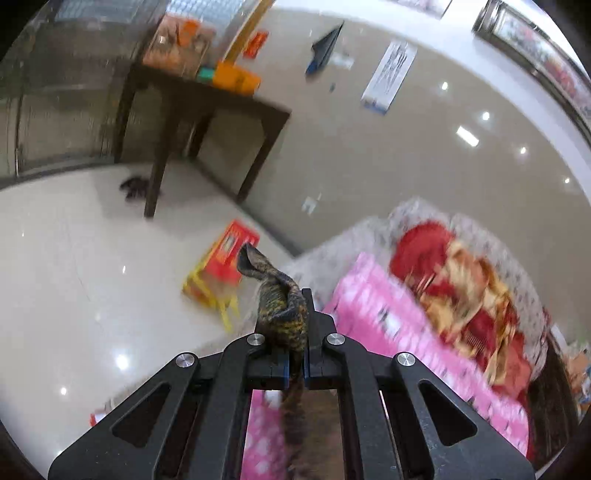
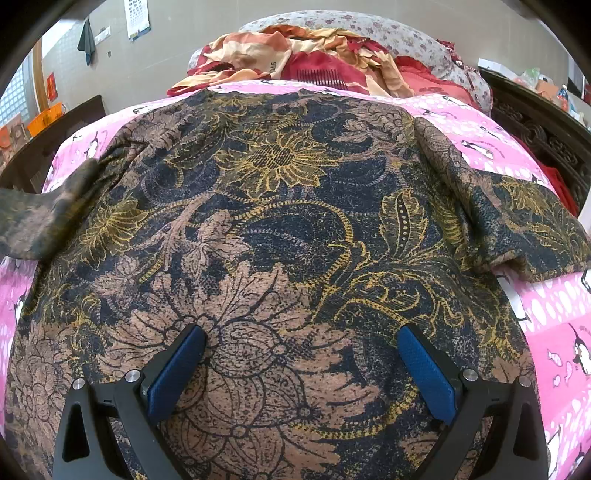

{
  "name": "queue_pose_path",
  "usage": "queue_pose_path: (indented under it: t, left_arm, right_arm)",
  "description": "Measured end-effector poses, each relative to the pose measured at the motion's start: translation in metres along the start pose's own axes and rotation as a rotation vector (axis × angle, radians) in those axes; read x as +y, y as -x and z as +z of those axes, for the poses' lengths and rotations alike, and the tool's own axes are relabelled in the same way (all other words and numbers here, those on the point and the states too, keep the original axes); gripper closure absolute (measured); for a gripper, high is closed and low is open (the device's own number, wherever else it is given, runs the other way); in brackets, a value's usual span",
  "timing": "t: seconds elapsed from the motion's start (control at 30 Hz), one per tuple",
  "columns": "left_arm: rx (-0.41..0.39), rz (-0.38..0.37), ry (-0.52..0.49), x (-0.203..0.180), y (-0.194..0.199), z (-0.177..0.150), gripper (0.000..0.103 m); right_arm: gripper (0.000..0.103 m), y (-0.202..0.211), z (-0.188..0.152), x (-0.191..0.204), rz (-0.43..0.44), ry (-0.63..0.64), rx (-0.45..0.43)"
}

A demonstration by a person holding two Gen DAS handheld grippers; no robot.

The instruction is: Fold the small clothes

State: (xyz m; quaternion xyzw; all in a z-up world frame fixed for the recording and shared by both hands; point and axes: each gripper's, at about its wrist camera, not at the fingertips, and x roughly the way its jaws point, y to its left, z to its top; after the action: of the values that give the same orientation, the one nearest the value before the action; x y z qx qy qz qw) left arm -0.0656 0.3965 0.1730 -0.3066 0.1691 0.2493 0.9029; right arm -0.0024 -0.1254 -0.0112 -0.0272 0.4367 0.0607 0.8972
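Note:
A small top (image 2: 280, 229) in brown, navy and yellow flower print lies spread on the pink penguin-print sheet (image 2: 554, 332). Its right sleeve (image 2: 517, 221) lies flat. My right gripper (image 2: 301, 332) is open, its blue pads (image 2: 177, 369) apart and resting on the lower middle of the top. My left gripper (image 1: 295, 314) is shut on a bunched piece of the same fabric (image 1: 280, 306) and holds it lifted above the bed edge; the left sleeve (image 2: 44, 214) rises off the sheet towards the left.
A red and cream blanket (image 2: 295, 59) is heaped at the head of the bed by a floral pillow (image 2: 406, 33). Beside the bed are a white tiled floor (image 1: 74, 277), a red and yellow stool (image 1: 221, 273) and a dark wooden table (image 1: 207, 107) with orange boxes.

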Motion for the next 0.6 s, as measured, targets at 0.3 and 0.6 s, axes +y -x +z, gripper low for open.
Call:
queue_pose_path:
  t: [0.3, 0.6]
  left_arm:
    - [0.225, -0.458, -0.301, -0.182, -0.009, -0.102, 0.1]
    - [0.603, -0.459, -0.61, -0.281, -0.066, -0.335, 0.098]
  right_arm:
    - [0.0, 0.01, 0.005, -0.003, 0.024, -0.022, 0.025]
    - [0.0, 0.061, 0.018, -0.043, 0.112, -0.044, -0.033]
